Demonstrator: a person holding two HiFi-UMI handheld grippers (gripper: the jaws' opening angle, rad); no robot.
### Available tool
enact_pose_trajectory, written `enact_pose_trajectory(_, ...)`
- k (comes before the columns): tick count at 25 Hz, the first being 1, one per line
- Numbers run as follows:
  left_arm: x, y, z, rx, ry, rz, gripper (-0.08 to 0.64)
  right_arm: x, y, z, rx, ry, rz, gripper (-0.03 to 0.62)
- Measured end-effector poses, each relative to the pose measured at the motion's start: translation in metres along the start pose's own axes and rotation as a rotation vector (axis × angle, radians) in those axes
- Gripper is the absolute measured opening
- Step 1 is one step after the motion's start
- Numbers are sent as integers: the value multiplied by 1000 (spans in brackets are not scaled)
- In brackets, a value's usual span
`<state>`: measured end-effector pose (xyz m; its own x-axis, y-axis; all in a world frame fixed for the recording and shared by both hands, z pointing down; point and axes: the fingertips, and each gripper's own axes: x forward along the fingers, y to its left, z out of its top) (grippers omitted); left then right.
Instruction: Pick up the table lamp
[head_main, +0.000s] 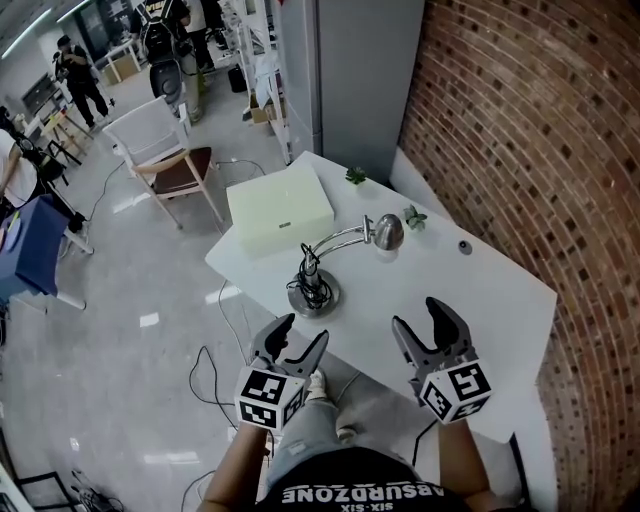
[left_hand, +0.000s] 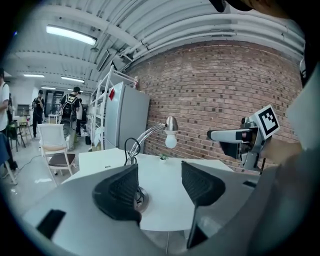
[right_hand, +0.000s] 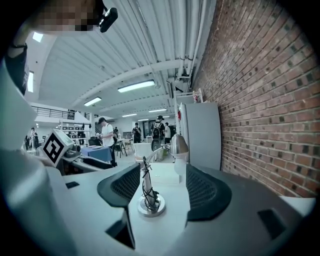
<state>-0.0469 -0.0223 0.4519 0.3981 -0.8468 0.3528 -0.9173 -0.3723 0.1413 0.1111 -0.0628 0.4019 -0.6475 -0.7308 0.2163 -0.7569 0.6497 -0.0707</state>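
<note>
Silver gooseneck table lamp with a round base stands upright on the white desk, near its front edge, just beside a cream rectangular box. Left tongs and right tongs are both spread, gripping nothing, apart from the lamp.

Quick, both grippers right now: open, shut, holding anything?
Left gripper: open, holding nothing.
Right gripper: open, holding nothing; the table lamp is not yet gripped.
</note>
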Motion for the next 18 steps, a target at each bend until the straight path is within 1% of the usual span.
enact_pose_trajectory(5, 14, 25, -2, -2, 42, 7, 262, 19, -10, 1, 0, 20, -14, 262)
enact_pose_trajectory(10, 29, 49, 0, 0, 61, 5, 264, 41, -20, 2, -1, 38, -36, 264)
enact_pose_trajectory(14, 45, 64, 5, 4, 62, -7, 264, 59, -26, 2, -3, 48, -43, 265)
enact_pose_trajectory(18, 60, 75, 7, 10, 84, -33, 265, 76, -32, 3, 3, 55, -57, 270)
